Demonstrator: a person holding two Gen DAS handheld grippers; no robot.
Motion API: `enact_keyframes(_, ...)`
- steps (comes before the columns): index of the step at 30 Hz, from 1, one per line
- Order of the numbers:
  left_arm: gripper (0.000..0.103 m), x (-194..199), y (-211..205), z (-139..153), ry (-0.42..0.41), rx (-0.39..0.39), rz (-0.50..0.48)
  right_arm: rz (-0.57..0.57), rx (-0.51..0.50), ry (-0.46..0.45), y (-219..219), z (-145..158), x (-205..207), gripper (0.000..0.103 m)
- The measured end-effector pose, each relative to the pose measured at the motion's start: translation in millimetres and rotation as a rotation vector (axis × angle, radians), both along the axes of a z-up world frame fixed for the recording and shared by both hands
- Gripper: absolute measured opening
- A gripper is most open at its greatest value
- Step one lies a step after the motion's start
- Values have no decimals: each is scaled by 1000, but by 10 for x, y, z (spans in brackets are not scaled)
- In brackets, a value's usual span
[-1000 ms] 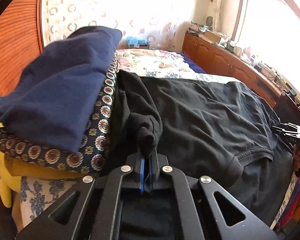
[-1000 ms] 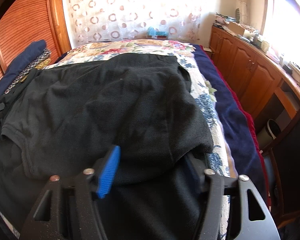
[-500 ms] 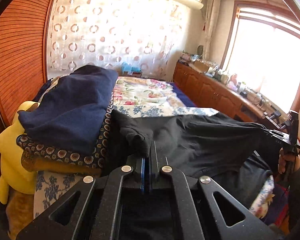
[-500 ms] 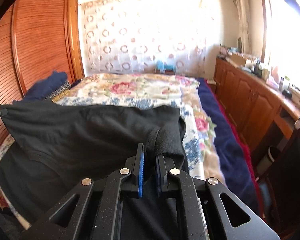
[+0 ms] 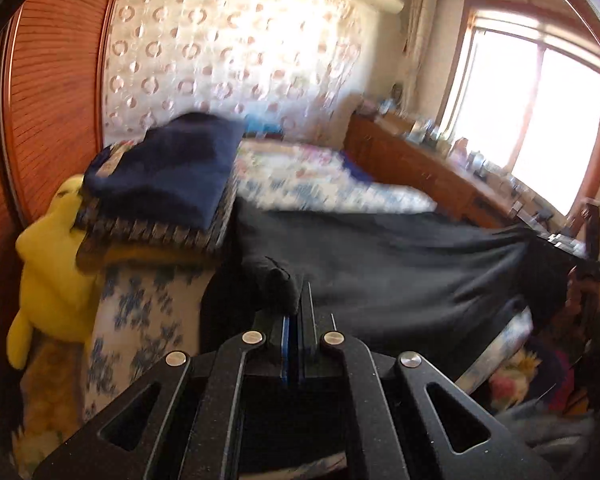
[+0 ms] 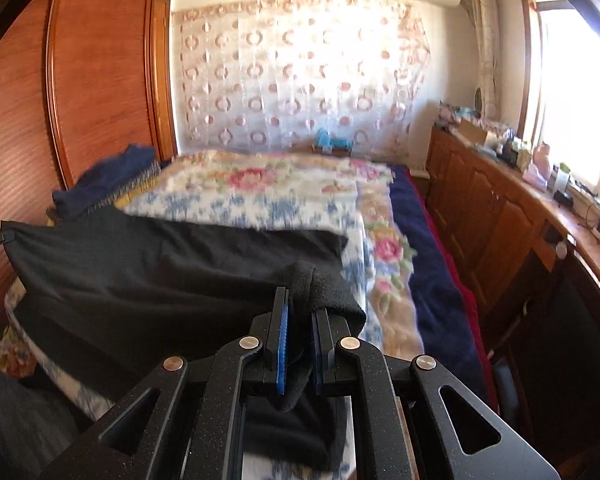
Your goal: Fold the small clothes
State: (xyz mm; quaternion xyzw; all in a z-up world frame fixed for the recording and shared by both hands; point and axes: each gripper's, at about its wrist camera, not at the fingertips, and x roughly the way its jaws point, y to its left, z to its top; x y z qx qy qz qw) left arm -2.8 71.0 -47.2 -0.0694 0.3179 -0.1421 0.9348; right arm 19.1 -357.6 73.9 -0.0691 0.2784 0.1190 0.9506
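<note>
Left gripper (image 5: 299, 312) is pinched tight, its jaws closed on a bunched corner of the black garment (image 5: 380, 264), the wad of cloth poking up just left of the fingertips. Right gripper (image 6: 300, 320) is clamped down too, a thick fold of the same black garment (image 6: 160, 264) squeezed between its blue pads (image 6: 282, 344) and spilling down below them. The cloth runs stretched between the two, hanging over the near edge of the bed (image 6: 388, 248).

Out from the left gripper: directly ahead and to the left sits a stack of folded bedding, a navy blanket (image 5: 168, 176) on top of a patterned quilt (image 5: 152, 232), pressed right against the garment's left edge. A yellow plush toy (image 5: 48, 280) slumps further left, against the wooden wardrobe (image 5: 52, 92). That side is crowded.

Out from the right gripper: ahead lies open floral bedspread (image 6: 268, 184), bare all the way to the curtain (image 6: 300, 80). To the right a dark blue blanket (image 6: 432, 280) runs along the bed's edge, then a narrow gap, then the wooden cabinet (image 6: 488, 216), its top cluttered under the window. A small blue item (image 6: 332, 142) sits at the far end of the bed; too small to identify.
</note>
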Motion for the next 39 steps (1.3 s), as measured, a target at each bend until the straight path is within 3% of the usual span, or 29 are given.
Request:
enact_keyframes(4,3,21,33,-368,97,25,14,-14,-13,102,20,-335,114,9)
enact_keyframes(8,3,21,17,-513,136,44,30,-17,-30,153,64,-543,187,10)
enact_keyframes(16,4,-16,-28,-600,146,82,41,-14,-42,111,105,-284,168,19)
enact_keyframes(21,4,-47,-52,-613,147,90,46,-17,-55,58,121,-215,-30,38)
enact_keyframes(25,4,-60,-55,-621,149,92,51,-11,-60,8,204,-112,-109,43)
enact_keyframes(29,4,-63,-63,-620,150,94,52,29,-52,-28,388,-75,-153,55)
enact_keyframes(32,4,-67,-62,-623,151,91,53,79,-37,-24,603,-145,-116,62)
enact_keyframes(36,5,-65,-54,-633,156,89,53,152,-35,30,958,-419,66,62)
enact_keyframes(39,11,-67,-47,-640,157,98,58,198,-43,85,1217,-679,224,62)
